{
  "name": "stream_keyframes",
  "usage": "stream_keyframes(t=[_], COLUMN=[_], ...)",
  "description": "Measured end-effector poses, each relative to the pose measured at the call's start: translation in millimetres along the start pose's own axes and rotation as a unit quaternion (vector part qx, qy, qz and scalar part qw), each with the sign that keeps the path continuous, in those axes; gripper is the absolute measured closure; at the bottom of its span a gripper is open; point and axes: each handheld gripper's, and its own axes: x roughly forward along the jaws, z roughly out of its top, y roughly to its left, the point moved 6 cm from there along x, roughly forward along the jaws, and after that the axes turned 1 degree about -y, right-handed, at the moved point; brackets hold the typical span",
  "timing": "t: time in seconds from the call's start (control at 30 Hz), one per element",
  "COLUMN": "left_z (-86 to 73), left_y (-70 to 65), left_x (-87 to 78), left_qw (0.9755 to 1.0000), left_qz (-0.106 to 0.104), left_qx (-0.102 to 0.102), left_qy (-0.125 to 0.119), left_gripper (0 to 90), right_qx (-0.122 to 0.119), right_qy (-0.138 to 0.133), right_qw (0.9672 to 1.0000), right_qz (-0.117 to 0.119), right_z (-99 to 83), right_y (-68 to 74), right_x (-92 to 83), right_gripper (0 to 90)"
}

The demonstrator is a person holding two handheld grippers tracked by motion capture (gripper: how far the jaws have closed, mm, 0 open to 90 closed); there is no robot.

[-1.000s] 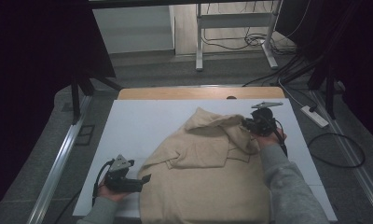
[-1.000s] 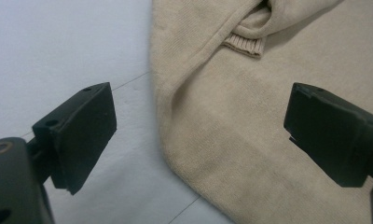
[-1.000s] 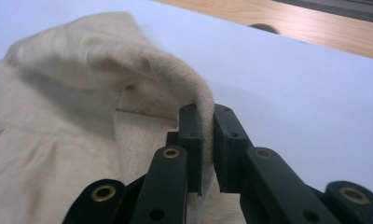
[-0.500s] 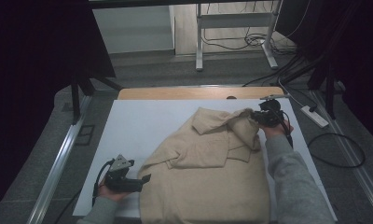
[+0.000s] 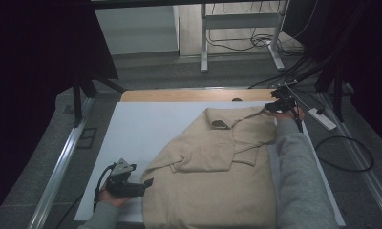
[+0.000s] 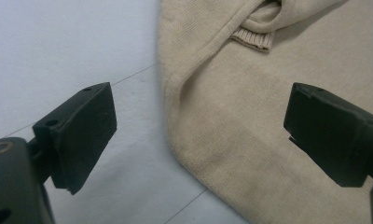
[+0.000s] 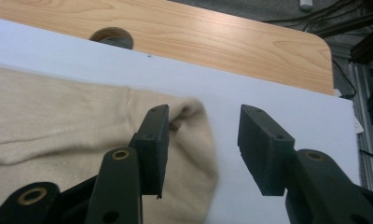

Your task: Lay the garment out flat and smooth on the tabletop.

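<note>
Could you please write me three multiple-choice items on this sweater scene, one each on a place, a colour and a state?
1. Where does the right gripper hover?
A. at the sweater's far right corner
B. at its near left hem
C. off the table

2. What colour is the sweater?
A. navy
B. beige
C. red

3. How do the left gripper jaws stand?
A. clamped on cloth
B. shut, empty
C. open, the sweater's edge lying beneath the gap

Answers: 1 A, the high view shows it there; 2 B, tan knit; 3 C, neither pad touches fabric.

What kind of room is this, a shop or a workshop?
Probably a lab or recording studio: a beige sweater lies on a white-covered table, dark curtains hang around it, and cables trail across the floor.
</note>
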Motion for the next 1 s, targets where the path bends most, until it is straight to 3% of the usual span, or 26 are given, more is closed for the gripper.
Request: stream_keyframes(t=[0.2,0.27,0.4,0.43,0.47,0.53,1.0], left_z=[-1.5,-1.9,-3.1,-0.8,-0.5,-0.4,-0.4], left_y=[1.5,2.2,2.1,-3.5,-3.9,-4.0,-5.6], left_x=[0.6,0.1,-1.5,-2.5,-1.9,-1.6,-0.3], left_qw=[1.0,1.0,1.0,1.0,1.0,1.0,0.9999], left_qz=[0.003,0.005,0.005,-0.005,-0.006,-0.006,-0.009], left_qx=[-0.003,-0.004,-0.005,0.002,0.001,0.001,0.005], left_qy=[0.003,0.003,0.003,-0.003,-0.003,-0.003,-0.001], left_gripper=[9.2,9.1,9.1,9.1,9.1,9.1,9.1], right_qx=[0.016,0.02,0.015,0.015,-0.062,-0.069,-0.069], right_qy=[0.02,0.024,0.041,0.05,0.025,0.026,0.026], right_qw=[0.9982,0.9976,0.9949,0.9934,0.9968,0.9956,0.9956], right_qz=[-0.055,-0.061,-0.091,-0.102,0.044,0.057,0.057], right_z=[19.3,24.4,26.5,24.5,-4.0,-7.7,-7.7], right_y=[-48.7,-62.6,-71.9,-70.9,24.7,35.0,35.0], right_x=[17.3,25.0,43.9,47.2,14.2,14.5,14.5], right_gripper=[55.5,56.3,55.3,54.4,53.7,52.9,52.9])
